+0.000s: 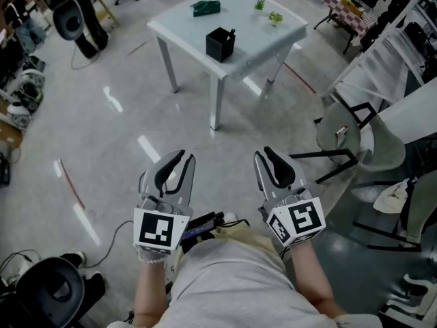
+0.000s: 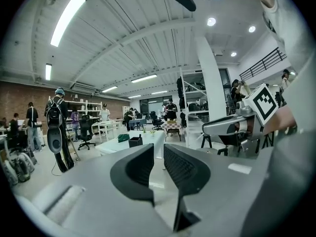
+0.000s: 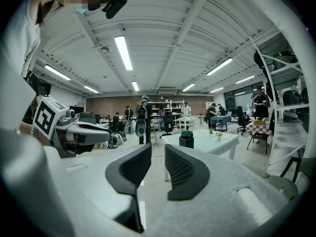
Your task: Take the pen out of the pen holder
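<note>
Your left gripper (image 1: 181,157) and right gripper (image 1: 268,154) had jaws slightly apart and empty, low in the frame, below one surface (image 1: 184,22) carrying one pen holder (image 1: 220,44), one pen (image 1: 231,31) and two plants (image 1: 260,4) (image 1: 275,18).

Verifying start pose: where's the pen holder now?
Head view, top centre: the black pen holder stands on the white table near its front edge, a green item behind it, two small plants further right.

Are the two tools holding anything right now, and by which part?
Nothing is held. The left tool and the right tool both have their jaws apart with only air between them. The pen holder stands far off on the table.
</note>
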{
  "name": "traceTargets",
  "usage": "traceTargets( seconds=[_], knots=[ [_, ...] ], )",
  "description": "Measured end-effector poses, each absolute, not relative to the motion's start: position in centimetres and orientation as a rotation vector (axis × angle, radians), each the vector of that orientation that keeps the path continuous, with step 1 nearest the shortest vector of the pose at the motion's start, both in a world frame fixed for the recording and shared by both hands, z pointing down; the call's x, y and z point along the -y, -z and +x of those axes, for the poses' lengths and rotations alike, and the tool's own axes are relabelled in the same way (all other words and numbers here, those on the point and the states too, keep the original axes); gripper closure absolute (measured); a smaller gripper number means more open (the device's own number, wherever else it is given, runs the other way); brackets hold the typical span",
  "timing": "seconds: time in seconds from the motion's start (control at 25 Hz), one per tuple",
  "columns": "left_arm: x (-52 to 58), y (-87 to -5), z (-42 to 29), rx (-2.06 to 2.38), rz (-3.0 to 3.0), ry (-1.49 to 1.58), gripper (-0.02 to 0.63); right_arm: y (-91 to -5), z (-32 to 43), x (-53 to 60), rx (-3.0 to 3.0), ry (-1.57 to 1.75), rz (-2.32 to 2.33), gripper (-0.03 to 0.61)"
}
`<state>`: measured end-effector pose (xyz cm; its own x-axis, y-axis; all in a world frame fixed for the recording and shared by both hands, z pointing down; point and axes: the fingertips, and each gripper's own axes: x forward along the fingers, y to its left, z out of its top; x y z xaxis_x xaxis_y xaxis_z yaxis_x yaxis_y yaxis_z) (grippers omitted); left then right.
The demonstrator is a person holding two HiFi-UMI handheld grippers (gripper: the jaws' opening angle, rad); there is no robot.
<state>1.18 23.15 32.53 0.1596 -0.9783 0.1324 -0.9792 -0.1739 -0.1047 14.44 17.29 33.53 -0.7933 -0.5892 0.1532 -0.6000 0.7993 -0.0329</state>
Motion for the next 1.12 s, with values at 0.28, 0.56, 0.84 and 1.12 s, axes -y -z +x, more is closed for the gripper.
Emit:
traceTargets(
  seconds=[0.28, 0.56, 0.84, 1.12],
  knots=[
    [-23.3, -32.4, 0.5, 1.995, 2.402, -0.269, 0.528, -33.5, 13.9, -17.5, 2.837, -0.135, 0.968, 0.465],
    [-23.4, -32.5, -0.9, 1.971, 2.434, -0.259, 0.517, -33.2, 12.8, -17.5, 2.829, -0.118, 1.025, 0.454],
    [-23.1, -32.3, -1.6, 1.944, 2.484, -0.262, 0.515, -33.2, 12.1, -17.8, 2.815, -0.113, 1.058, 0.454],
    [-24.5, -33.2, -2.5, 1.947, 2.466, -0.262, 0.515, -33.5, 11.6, -18.6, 2.820, -0.110, 1.075, 0.454]
  ],
)
